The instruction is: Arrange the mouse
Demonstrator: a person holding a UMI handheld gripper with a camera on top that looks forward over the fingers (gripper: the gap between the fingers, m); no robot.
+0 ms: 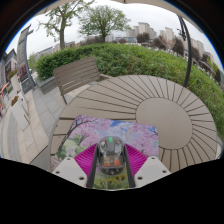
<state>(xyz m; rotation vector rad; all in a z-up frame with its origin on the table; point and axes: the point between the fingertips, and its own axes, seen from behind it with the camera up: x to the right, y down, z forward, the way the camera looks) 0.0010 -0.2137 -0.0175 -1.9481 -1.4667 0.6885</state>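
Mouse (110, 153) sits clamped between the gripper (110, 163) pads over a floral mat (95, 132).

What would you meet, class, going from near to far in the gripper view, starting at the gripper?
gripper, its fingers about the mouse → cherry-blossom mouse mat → round slatted table → wooden bench → hedge → trees

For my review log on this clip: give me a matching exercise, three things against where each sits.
Things:
1. mouse
2. mouse pad
3. bench

Places:
A. beyond the round slatted table, by the hedge
B. between the fingers of the tongs
C. flat on the table, under the mouse

Pairs: 1-B, 2-C, 3-A
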